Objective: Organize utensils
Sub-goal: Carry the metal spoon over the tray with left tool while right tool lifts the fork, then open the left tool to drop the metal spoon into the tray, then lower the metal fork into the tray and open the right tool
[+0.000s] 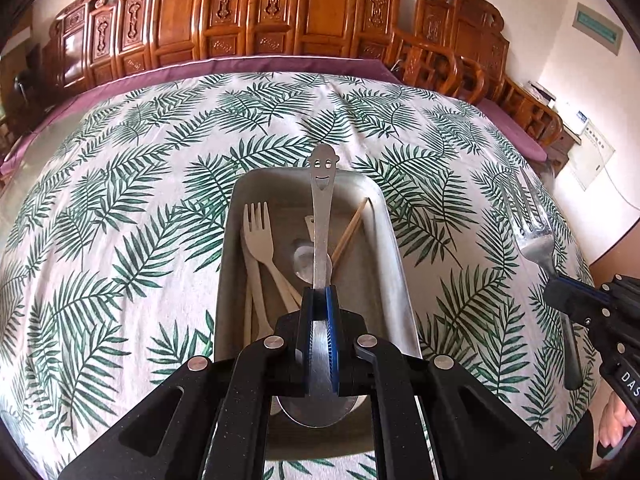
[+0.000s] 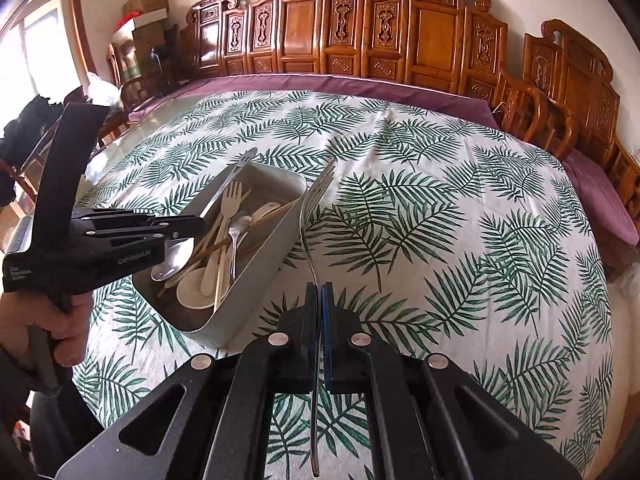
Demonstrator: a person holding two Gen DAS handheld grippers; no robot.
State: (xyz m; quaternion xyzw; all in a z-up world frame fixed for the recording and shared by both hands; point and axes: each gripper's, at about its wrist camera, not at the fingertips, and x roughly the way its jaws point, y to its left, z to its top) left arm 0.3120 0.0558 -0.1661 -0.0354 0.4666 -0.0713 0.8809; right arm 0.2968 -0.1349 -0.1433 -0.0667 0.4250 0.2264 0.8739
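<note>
Tray: a grey metal tray (image 1: 396,248) sits on the leaf-print cloth (image 1: 120,208), already holding a pale fork (image 1: 256,224), pale spoons (image 2: 196,288), chopsticks (image 1: 350,232) and a small metal spoon (image 2: 237,226).
Left gripper: the left gripper (image 1: 320,296) is clamped on a metal spoon (image 1: 322,208) with a smiley handle, gripped at the neck just above the bowl, handle pointing away, held over the tray.
Right gripper: the right gripper (image 2: 319,292) is clamped on a metal fork (image 2: 310,216) by its handle, tines pointing away; it hangs above the cloth just beside the tray's right wall, not over it.
Done: most utensils appear to be in the tray; no loose ones show on the cloth.
Left: by my reading, the spoon and fork in hand are the last two to go in.
In the way: the tray is crowded, with handles crossing; the spoon would land on that pile. The two grippers are near each other, so placing both at once could clash.
Around: carved wooden chairs (image 2: 352,36) and a purple cushion (image 2: 600,196) ring the table; boxes (image 2: 148,4) are stacked in the far corner.
</note>
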